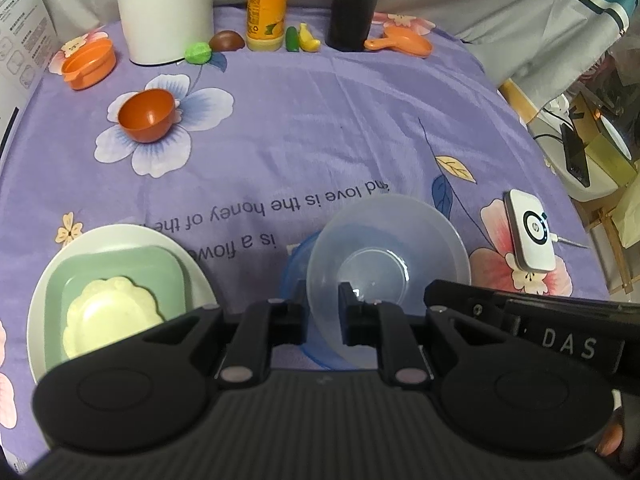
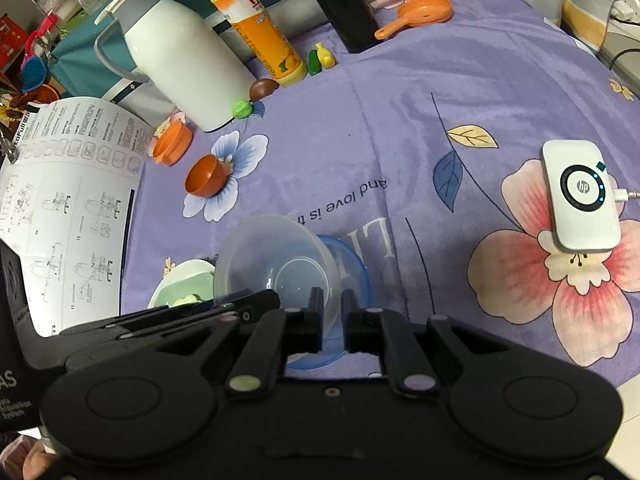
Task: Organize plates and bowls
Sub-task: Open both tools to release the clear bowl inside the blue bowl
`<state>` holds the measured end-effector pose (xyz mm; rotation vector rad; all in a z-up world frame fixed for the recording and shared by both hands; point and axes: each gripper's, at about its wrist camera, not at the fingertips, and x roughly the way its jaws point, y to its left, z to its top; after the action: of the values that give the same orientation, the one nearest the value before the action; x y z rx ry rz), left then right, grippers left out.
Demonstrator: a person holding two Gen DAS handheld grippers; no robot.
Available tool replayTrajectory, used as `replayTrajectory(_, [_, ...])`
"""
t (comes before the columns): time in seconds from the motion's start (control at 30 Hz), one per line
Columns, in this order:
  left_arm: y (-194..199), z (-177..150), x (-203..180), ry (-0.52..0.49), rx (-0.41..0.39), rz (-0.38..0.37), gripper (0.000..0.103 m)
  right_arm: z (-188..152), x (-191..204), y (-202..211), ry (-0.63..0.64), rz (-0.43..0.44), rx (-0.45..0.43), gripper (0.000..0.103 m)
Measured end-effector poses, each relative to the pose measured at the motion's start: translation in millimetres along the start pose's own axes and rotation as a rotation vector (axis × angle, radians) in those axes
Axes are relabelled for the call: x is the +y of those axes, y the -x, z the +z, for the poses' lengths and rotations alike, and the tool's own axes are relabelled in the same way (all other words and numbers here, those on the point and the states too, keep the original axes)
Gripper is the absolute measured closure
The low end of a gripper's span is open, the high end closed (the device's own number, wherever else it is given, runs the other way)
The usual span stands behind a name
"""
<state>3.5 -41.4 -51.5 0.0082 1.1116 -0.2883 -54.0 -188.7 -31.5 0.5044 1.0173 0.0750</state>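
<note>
My left gripper (image 1: 323, 314) is shut on the rim of a clear plastic bowl (image 1: 394, 240) and holds it tilted over a blue bowl (image 1: 294, 268). My right gripper (image 2: 331, 320) is shut on the opposite rim of the same clear bowl (image 2: 256, 252), above the blue bowl (image 2: 356, 268). At the left a white plate (image 1: 44, 280) bears a green square plate (image 1: 120, 264) and a cream scalloped dish (image 1: 108, 316). A small orange bowl (image 1: 147, 114) lies tipped further back.
At the back stand a white jug (image 1: 166, 8), an orange bottle (image 1: 267, 4), a dark cylinder (image 1: 354, 4), an orange pot (image 1: 89, 63), an orange toy pan (image 1: 404, 43) and small toy foods (image 1: 198, 53). A white charger (image 1: 530, 234) lies right. A paper manual (image 2: 60, 200) is left.
</note>
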Motion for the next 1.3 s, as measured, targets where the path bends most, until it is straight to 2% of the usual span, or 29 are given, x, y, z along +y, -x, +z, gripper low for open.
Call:
replayTrajectory(0.2, [-5.3,-0.8,-1.7,-0.012,0.01,0.005,0.089,-0.4,-1.1,-5.5,-0.008,-0.01,0.013,0.092])
replayTrajectory(0.3, [-5.6,-0.8,-2.3,-0.019,0.006,0.006,0.083,-1.1,-1.1,-8.5,-0.015,-0.009,0.021,0.092])
replayTrajectory(0.37, [-2.4,-0.8,-2.6,-0.029,-0.013,0.024,0.071,-1.0,-1.1,-9.7,-0.018,-0.006,0.023,0.089])
replayTrajectory(0.43, [2.6,0.0,-0.6,-0.027,-0.041,0.045,0.049,-0.3,-1.1,-7.5,-0.019,-0.018,0.005,0.08])
replayTrajectory(0.5, [9.3,1.0,4.7,-0.015,-0.072,0.057,0.037,2.1,-2.9,-3.2,-0.019,-0.022,-0.015,0.076])
replayTrajectory(0.57, [15.5,2.3,11.9,0.002,-0.099,0.067,0.025,4.3,-5.3,1.1,-0.028,-0.025,-0.034,0.062])
replayTrajectory(0.63, [19.7,2.3,22.2,0.031,-0.123,0.066,0.0,5.6,-7.0,6.4,-0.024,-0.056,-0.068,0.026])
replayTrajectory(0.73, [22.4,0.5,32.9,0.049,-0.136,0.056,0.0,6.8,-9.8,10.5,-0.015,-0.08,-0.099,0.004])
replayTrajectory(0.8, [21.4,-1.9,36.2,0.043,-0.13,0.057,0.0,8.1,-11.0,9.6,-0.021,-0.096,-0.098,0.0])
replayTrajectory(1.13, [25.3,-9.6,34.2,-0.017,-0.161,0.03,0.0,6.4,-1.7,1.3,0.018,-0.139,-0.08,0.0])
replayTrajectory(1.3, [25.3,-6.6,42.8,-0.005,-0.169,0.025,0.0,9.9,6.7,-0.5,0.035,-0.155,-0.08,0.0])
